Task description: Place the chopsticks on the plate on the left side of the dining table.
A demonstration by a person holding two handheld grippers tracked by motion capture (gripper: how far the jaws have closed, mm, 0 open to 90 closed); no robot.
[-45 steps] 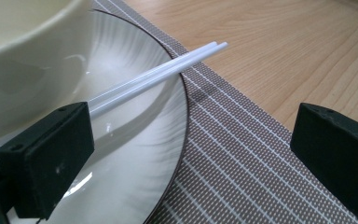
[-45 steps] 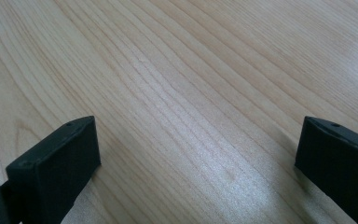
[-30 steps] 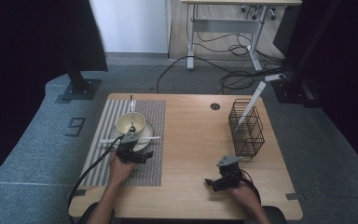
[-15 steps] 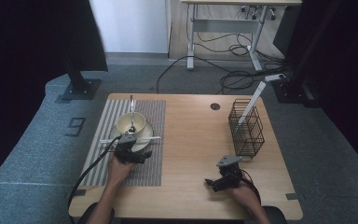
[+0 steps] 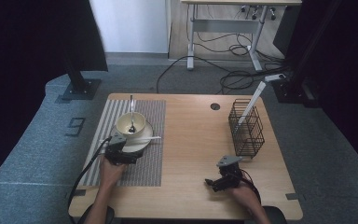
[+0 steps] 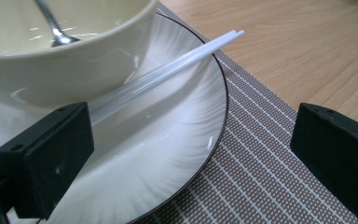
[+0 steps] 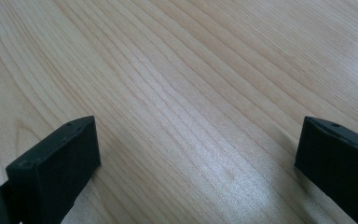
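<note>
High view: a person holds 2 grippers over a wooden table, the left gripper at a white plate on a striped placemat.

Left gripper view puts the jaws wide apart, astride the near edge of the plate, with nothing clamped. A pair of white chopsticks lies across the plate, touching the side of a cream bowl that stands on it; in the high view their long axis runs left to right across the table, tips toward the right. A metal spoon rests in the bowl, handle pointing away from the person. The right gripper sits low over bare wood, jaws wide apart and empty, near a black wire basket. No writing or brand can be read.
</note>
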